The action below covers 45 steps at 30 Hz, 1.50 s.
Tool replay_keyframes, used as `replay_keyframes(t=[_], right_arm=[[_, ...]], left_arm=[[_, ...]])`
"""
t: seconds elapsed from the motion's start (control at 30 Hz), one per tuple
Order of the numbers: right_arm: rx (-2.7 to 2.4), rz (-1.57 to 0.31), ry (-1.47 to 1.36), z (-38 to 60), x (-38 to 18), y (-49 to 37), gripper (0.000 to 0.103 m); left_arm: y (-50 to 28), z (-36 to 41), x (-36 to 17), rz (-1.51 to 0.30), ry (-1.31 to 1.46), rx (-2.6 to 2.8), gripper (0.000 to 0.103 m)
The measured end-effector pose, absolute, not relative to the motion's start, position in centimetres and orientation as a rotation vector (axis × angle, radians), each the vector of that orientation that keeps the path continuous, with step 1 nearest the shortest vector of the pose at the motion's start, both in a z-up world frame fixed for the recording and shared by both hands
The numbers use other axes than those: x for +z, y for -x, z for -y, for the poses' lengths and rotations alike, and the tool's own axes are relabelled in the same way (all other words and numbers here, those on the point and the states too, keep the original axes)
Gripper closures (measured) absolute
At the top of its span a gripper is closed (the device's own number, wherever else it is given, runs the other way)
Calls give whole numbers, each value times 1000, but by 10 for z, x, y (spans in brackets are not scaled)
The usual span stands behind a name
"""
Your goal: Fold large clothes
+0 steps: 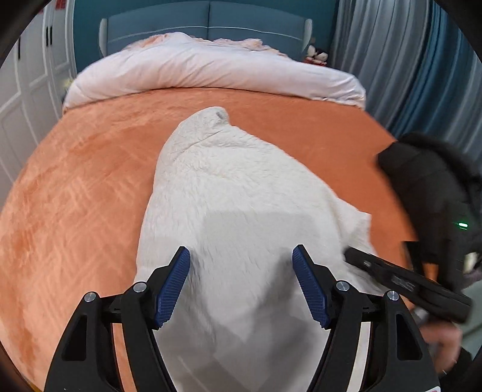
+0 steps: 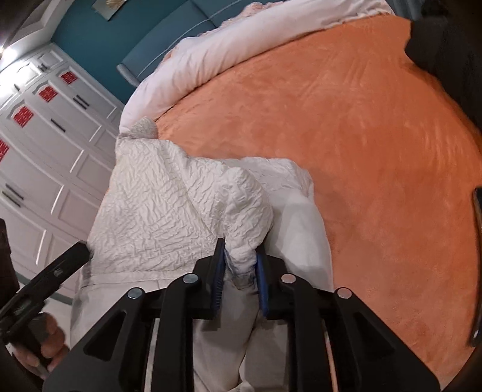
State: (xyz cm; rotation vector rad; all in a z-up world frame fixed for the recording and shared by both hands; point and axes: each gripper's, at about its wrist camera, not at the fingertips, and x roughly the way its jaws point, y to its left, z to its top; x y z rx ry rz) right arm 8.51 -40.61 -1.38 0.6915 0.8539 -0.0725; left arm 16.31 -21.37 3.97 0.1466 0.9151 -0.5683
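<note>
Left wrist view. The left gripper (image 1: pixel 241 256) stands with its jaws spread wide; the blue pads (image 1: pixel 173 286) are far apart and hold nothing. Below and between them lies the coat (image 1: pixel 229 193), a white fleecy garment stretched lengthwise up the middle of the orange blanket (image 1: pixel 75 187) on the bed. The coat's far end narrows to a rounded tip with a small grey tab. Its near end runs under the gripper frame and out of view. Whether the pads touch the fabric cannot be told. At the right edge the right gripper (image 1: pixel 351 254) reaches in, its black finger at the coat's right border; motion blur hides its grip here. A dark sleeve and part of a hand are behind it. A pale duvet (image 1: pixel 211 72) is heaped at the head of the bed, against a blue headboard (image 1: pixel 208 27). Curtains (image 1: pixel 391 60) hang on the right.

Right wrist view. The right gripper (image 2: pixel 240 256) has its jaws drawn close, pinching a bunched fold of the coat (image 2: pixel 168 205), whose crinkled white side faces up here. The fold rises between the pads. The rest of the coat lies left of and beneath the gripper, at the blanket's (image 2: pixel 361 150) left edge. The left gripper (image 2: pixel 69 253) shows at lower left, held in a hand (image 2: pixel 45 346). White cupboards (image 2: pixel 45 150) stand behind.
</note>
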Motion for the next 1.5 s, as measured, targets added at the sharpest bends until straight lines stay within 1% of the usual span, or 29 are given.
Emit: replay_keyframes(t=[0.07,0.13,0.23,0.33,0.63,0.87,0.97,1.07,1.17,1.23,1.3,1.4,1.5], right_arm=[[-71,-849,-724,410,-22,-82,84],[-66,-841,-749,412,-33,-81,83],[-46,-827,-800,415,-44,-80,82],[-23,-809,-861,420,-54,-80,82],[-2,-784,-921,424,-69,-82,82],[-14,-797,-914,423,-68,-85,82],[-21,-832,-912,425,-63,-89,82],[-73,-890,-900,427,-43,-90,77],[-100,-843,-798,414,2,-73,75],[-68,-788,-769,404,29,-49,59],[-59,-758,-756,395,42,-24,54],[-60,-766,-768,382,39,6,52],[-57,-781,-804,369,27,28,52]], left_arm=[[-164,218,32,-894,-175,-554,32],[-166,227,26,-876,-206,-549,27],[-160,235,11,-843,-271,-535,20],[-159,235,0,-816,-277,-526,18],[-155,240,-12,-784,-311,-513,15],[-153,242,-16,-771,-333,-501,15],[-153,245,-15,-774,-339,-493,14],[-154,243,-9,-790,-336,-498,14],[-156,226,10,-853,-263,-510,14],[-151,202,29,-880,-153,-534,14],[-139,176,46,-879,-73,-561,14],[-116,142,57,-883,-38,-580,14],[-91,115,56,-895,-48,-567,14]])
